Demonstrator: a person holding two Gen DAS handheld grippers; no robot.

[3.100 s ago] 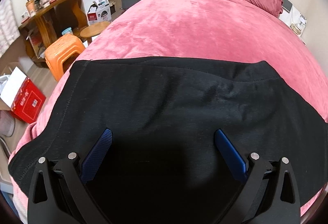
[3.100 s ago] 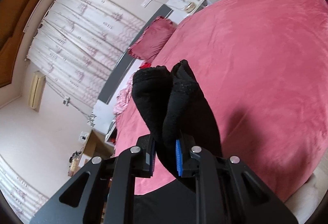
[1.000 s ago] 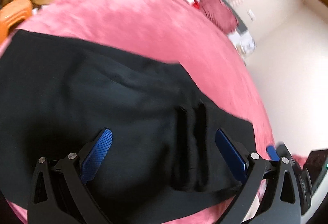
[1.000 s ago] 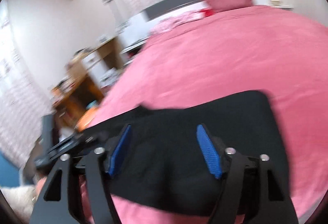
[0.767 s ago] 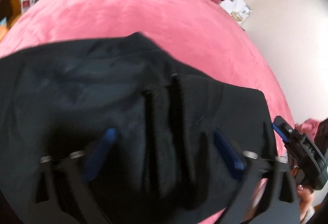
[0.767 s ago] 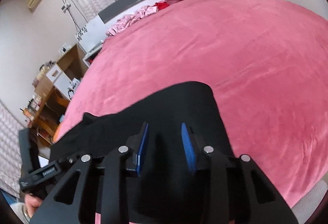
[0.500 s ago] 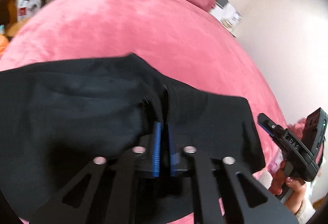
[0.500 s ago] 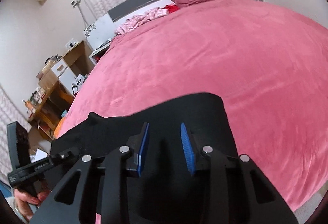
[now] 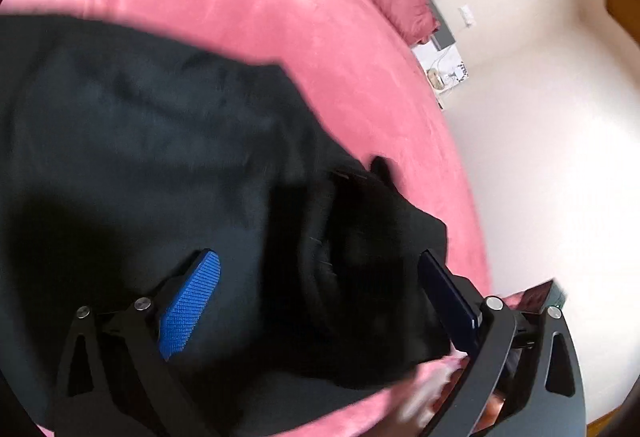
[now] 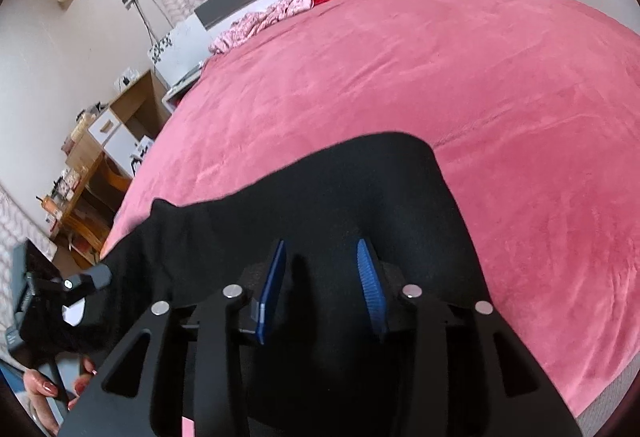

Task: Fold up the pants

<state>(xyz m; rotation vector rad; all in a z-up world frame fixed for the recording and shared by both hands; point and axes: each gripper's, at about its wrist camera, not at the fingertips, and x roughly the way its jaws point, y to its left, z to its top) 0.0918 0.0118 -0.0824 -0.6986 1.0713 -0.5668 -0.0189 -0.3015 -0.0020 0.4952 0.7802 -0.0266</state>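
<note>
Where left tool [image 9: 316, 301] pinched pants [image 9: 168, 165] half second ago, now spread wide, empty; right tool [image 10: 322, 289] part-open, empty

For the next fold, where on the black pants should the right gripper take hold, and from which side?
Probably the far right corner of the black pants, approached from the bare pink blanket beside it. That free edge lies flat on the bed, so one finger could slide under. The right gripper hovers open over mid-cloth, where there is no edge to pinch.
</note>
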